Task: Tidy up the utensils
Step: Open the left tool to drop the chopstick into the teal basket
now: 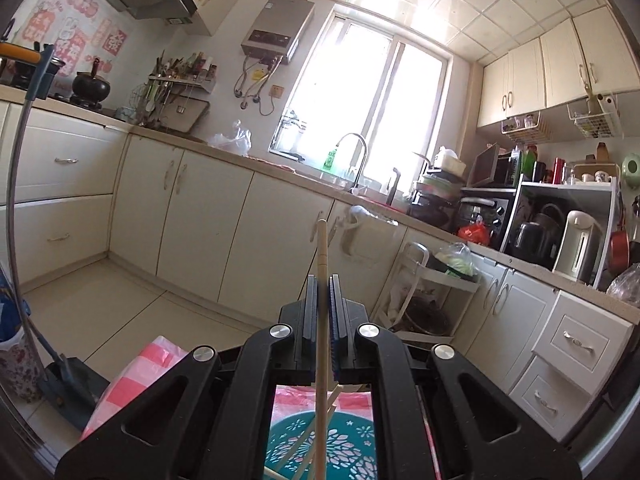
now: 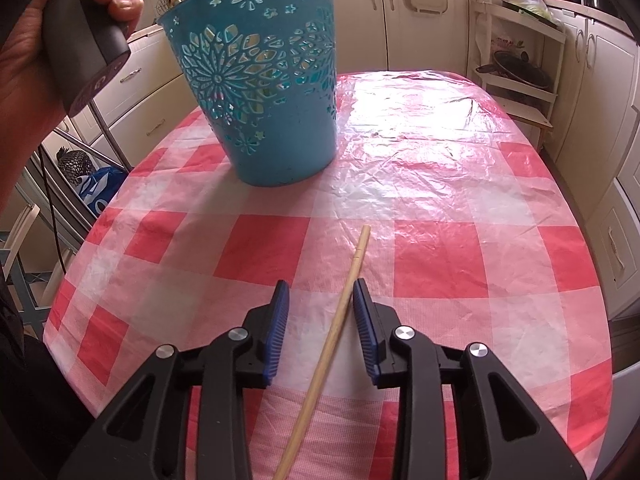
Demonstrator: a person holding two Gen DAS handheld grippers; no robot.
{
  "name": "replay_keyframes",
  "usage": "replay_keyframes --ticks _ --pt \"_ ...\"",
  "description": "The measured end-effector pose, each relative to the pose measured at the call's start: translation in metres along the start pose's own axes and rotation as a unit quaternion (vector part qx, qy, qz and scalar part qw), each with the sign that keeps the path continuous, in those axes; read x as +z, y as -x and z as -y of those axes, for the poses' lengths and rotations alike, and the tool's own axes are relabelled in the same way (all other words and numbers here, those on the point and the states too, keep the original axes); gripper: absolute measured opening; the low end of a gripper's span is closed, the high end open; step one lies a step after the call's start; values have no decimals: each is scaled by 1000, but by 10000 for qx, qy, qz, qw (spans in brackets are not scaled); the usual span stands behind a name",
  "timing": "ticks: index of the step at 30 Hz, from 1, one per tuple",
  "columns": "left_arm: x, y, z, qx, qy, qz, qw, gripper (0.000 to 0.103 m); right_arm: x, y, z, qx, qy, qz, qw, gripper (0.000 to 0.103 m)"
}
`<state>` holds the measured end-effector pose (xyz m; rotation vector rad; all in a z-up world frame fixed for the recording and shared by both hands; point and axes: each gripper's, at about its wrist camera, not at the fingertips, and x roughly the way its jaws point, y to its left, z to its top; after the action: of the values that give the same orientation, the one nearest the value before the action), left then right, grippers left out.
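Observation:
My left gripper (image 1: 323,280) is shut on a wooden chopstick (image 1: 322,248) that stands upright between its pads, above the teal cut-out bin (image 1: 352,440), where other chopsticks (image 1: 304,440) lie inside. In the right wrist view the teal bin (image 2: 264,80) stands at the far left of the red-checked tablecloth (image 2: 440,240). My right gripper (image 2: 320,292) is open, low over the cloth, its pads either side of another chopstick (image 2: 340,320) lying on the table. The hand holding the left gripper (image 2: 80,28) shows at upper left.
Kitchen cabinets (image 1: 200,216) and a counter with sink (image 1: 352,184) run along the far wall. A white rack with pans (image 2: 516,68) stands beyond the table's far right. A dustpan (image 1: 68,388) and chairs (image 2: 24,248) stand left of the table.

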<state>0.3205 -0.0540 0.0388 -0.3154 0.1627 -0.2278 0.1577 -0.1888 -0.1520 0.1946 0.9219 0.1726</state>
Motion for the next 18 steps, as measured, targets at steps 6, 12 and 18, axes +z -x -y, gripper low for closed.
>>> replay_keyframes --ticks 6,12,18 --pt "-17 -6 3 85 -249 -217 9994 5 1 0 -3 -26 26 -28 10000 38" --pt "-34 -5 12 65 -613 -495 9969 5 1 0 -3 -30 60 -34 10000 38" --pt "-51 0 15 200 -1215 -1317 9836 59 2 0 0 -26 31 -66 10000 36"
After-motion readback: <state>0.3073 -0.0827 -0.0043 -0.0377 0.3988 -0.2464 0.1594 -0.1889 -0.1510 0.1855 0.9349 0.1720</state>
